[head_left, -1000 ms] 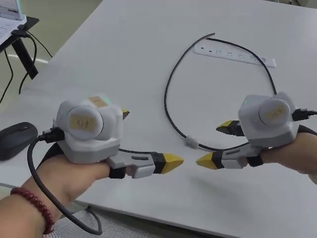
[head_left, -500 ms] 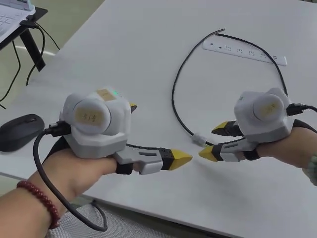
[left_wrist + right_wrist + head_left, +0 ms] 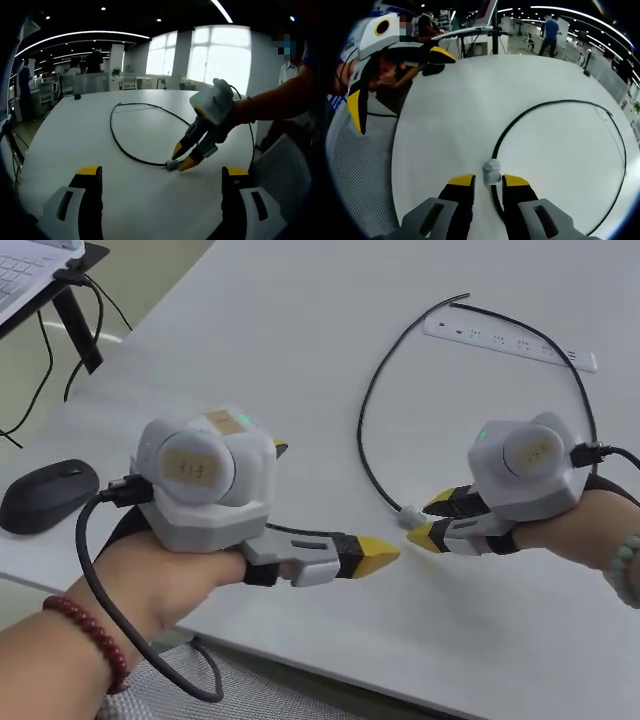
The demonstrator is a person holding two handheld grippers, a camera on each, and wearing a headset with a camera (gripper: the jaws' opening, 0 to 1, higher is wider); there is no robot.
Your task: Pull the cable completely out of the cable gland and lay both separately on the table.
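Here, left gripper (image 3: 330, 502), tag "513", jaws wide apart; right gripper (image 3: 428, 521) jaws parted, tips at cable gland (image 3: 491, 172).

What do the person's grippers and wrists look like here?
The left gripper and right gripper match: pale grey blocky housings, a round cap with a handwritten tan label, a green light, and grey jaws tipped in yellow. A thick black lead leaves the left one. A dark red bead bracelet sits on the left wrist, a pale bead bracelet on the right.
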